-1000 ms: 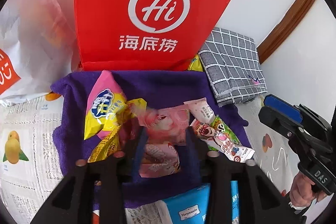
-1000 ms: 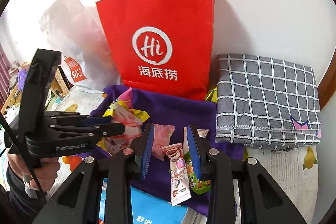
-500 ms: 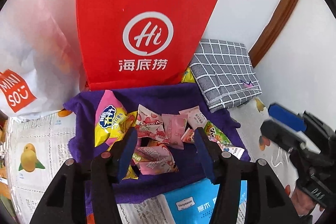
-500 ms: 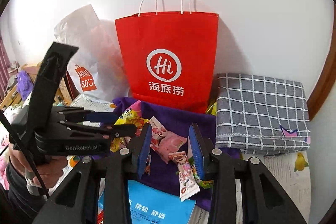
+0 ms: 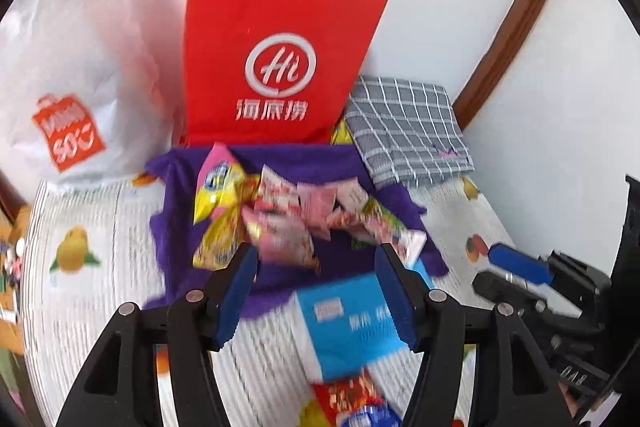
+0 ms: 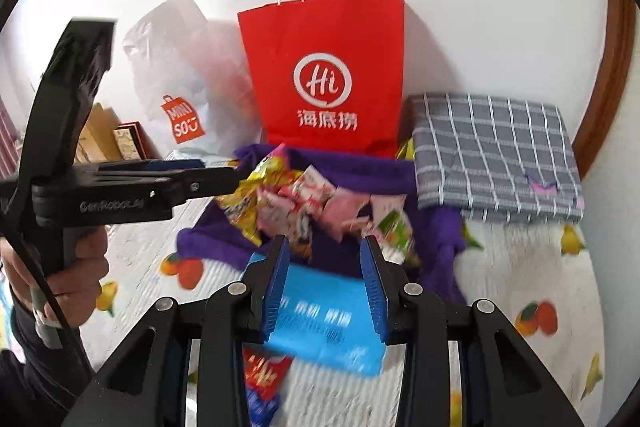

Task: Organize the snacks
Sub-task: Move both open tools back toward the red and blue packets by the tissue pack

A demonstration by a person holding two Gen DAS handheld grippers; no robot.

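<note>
A pile of snack packets point(image 5: 288, 215), pink, yellow and green, lies on a purple cloth point(image 5: 288, 163) in front of a red paper bag point(image 5: 276, 67). The pile also shows in the right wrist view point(image 6: 312, 203) on the cloth point(image 6: 352, 167) below the bag point(image 6: 324, 75). My left gripper point(image 5: 314, 291) is open and empty, held above and short of the pile. My right gripper point(image 6: 324, 279) is open and empty, over a blue packet point(image 6: 328, 327). The left gripper also shows from the side in the right wrist view point(image 6: 216, 175).
A white Miniso plastic bag point(image 5: 68, 75) stands left of the red bag. A folded grey checked cloth point(image 5: 408, 127) lies to the right. A blue packet point(image 5: 352, 323) and a red snack packet point(image 5: 348, 399) lie near me on the fruit-print table cover point(image 5: 92, 267).
Both grippers have pulled back and up from the snack pile. The left gripper has opened wider and left a pink packet it had been around.
</note>
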